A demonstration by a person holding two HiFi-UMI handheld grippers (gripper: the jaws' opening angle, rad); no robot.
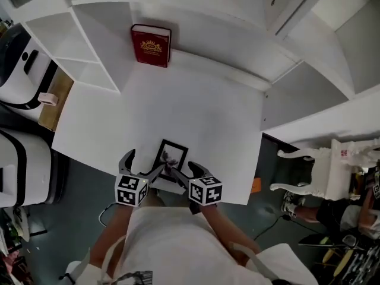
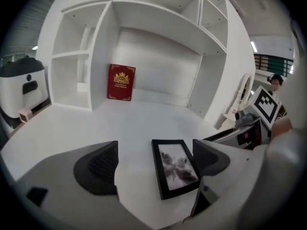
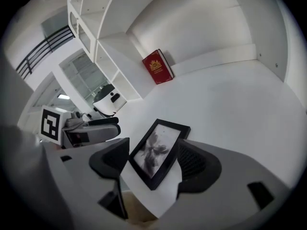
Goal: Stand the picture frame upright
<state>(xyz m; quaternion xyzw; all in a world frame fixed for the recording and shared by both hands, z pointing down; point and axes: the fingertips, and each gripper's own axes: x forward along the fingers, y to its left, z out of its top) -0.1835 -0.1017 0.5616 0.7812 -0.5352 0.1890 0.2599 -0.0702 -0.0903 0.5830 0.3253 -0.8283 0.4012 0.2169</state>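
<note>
The picture frame (image 1: 170, 157) lies flat and face up on the white tabletop (image 1: 190, 105), close to the front edge and just ahead of the person, with its black border around a grey-toned print. Its long sides run away from the person, slightly slanted. The left gripper (image 2: 156, 152) sits low at the near edge with its jaws wide apart and holding nothing. In the left gripper view the frame shows in the gap, lying just beside the right-hand jaw and well apart from the left-hand one. The right gripper (image 3: 153, 148) comes in from the other side, tilted, and its jaws are also apart. In the right gripper view the frame's near end shows between them, with a jaw close along each long edge. Whether either jaw actually touches the frame cannot be told, and the frame shows no lift off the surface. In the head view the two grippers stand side by side at the frame's near end, their marker cubes (image 1: 130, 190) facing up and the jaw tips converging toward the frame's lower corners. At the far side of the tabletop a red book (image 1: 151, 45) with a gold emblem stands upright against the back wall of the white shelving (image 1: 89, 46), well apart from the frame. A white chair (image 1: 320, 166) stands on the floor past the tabletop's right edge.
</note>
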